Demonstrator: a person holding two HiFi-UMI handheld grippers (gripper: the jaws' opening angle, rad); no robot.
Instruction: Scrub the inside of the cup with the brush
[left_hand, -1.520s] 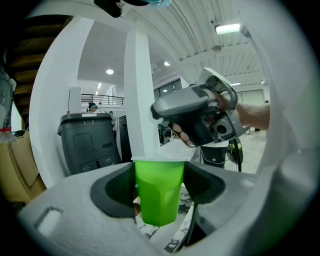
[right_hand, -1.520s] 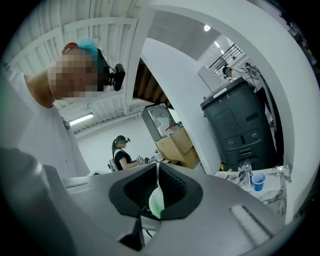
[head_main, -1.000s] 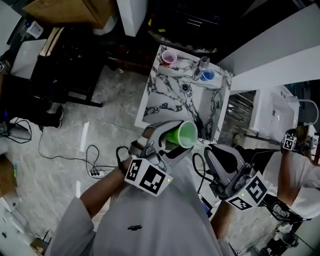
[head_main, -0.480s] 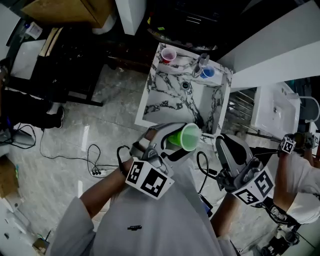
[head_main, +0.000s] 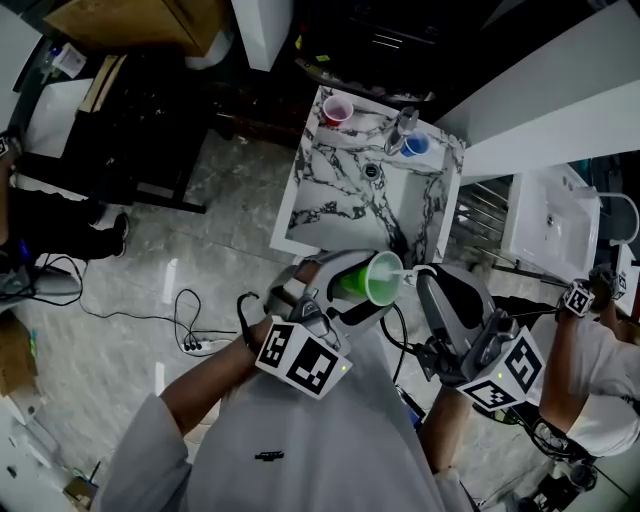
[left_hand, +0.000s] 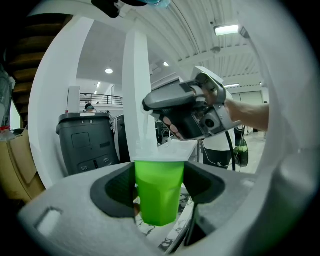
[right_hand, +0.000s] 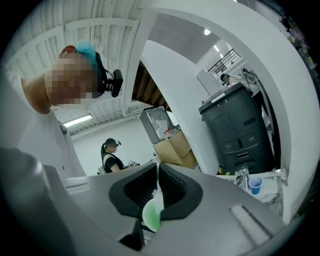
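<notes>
By marble counter (head_main: 340, 190), L tool (left_hand: 160, 181) clamps bright green cup (left_hand: 159, 202); R tool (right_hand: 156, 185) pinches thin white brush (right_hand: 158, 196).

- Your left gripper (head_main: 352, 282) sits at lower centre of the head view. Its jaws are clamped on either side of the green cup (head_main: 380, 277), with the pads pressed against its wall (left_hand: 159, 190).
- Your left forearm (head_main: 205, 385) comes up from the lower left, bare below a grey sleeve (head_main: 140, 450). Its marker cube (head_main: 303, 357) faces the camera.
- Your right gripper (head_main: 424, 285) is just right of the left one, nose pointing up-left. Its jaws are drawn almost together on a thin white brush handle (right_hand: 158, 192).
- Your right forearm (head_main: 442, 440) rises from the bottom edge, with the right marker cube (head_main: 505, 375) at lower right.
- The two gripper noses sit close together; contact can't be told.
</notes>
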